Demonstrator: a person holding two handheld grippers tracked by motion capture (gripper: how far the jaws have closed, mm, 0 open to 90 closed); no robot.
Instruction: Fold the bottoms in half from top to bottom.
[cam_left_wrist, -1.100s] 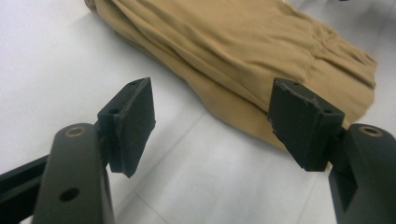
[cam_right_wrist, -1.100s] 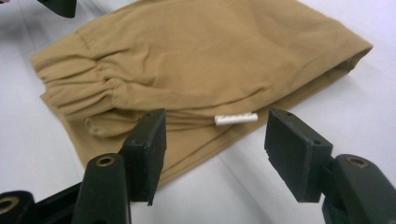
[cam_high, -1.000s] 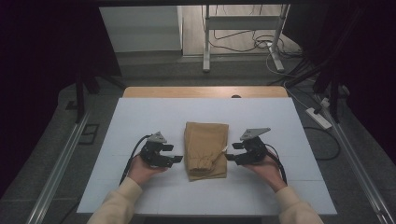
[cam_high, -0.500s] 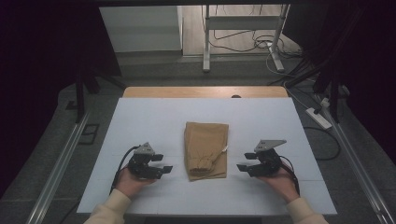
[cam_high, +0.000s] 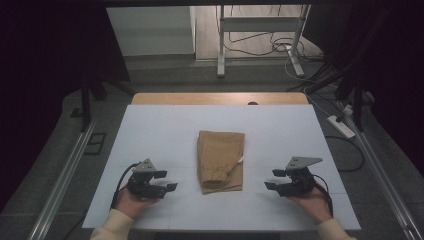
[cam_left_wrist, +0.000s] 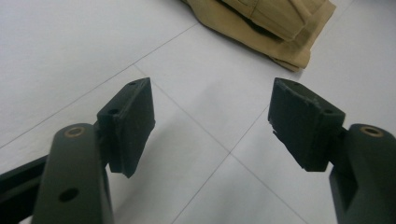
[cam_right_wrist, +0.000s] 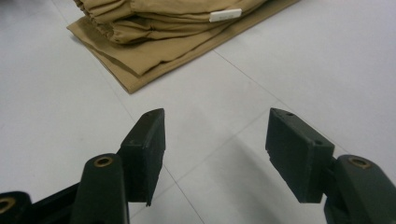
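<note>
Bare table (cam_high: 165, 135) around folded garment (cam_high: 221, 160)

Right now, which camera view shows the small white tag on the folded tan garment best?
The right gripper view: the white tag lies close and sharp on the folded tan garment. The high view shows it tiny; the left gripper view shows just a garment corner.

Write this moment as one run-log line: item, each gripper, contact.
item: folded tan garment on white table | left gripper: open, empty | right gripper: open, empty | contact: none, grippers flank garment

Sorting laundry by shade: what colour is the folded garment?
Tan, a plain khaki garment, clearest in the right gripper view.
</note>
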